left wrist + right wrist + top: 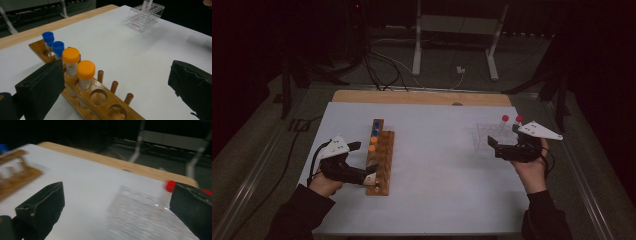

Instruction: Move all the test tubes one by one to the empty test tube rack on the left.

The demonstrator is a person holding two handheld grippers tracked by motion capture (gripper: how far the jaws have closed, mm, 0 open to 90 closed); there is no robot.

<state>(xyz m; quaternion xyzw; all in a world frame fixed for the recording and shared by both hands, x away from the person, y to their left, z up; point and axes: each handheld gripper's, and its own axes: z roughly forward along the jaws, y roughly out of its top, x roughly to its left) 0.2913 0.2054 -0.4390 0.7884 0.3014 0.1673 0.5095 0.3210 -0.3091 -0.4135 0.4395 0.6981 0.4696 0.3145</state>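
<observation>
Wooden rack (100,100): four capped tubes seated, blue pair then orange-capped tube (85,73) nearest; two holes vacant. Clear rack (490,136): two red-capped tubes (505,120) remaining. Left gripper (371,176) and right gripper (493,145): gaping wide, empty.

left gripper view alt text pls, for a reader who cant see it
A wooden tube rack on a white table holds two orange-capped tubes and, behind them, two blue-capped tubes, seen between the left gripper's open black jaws. A clear plastic rack stands farther off.
</observation>
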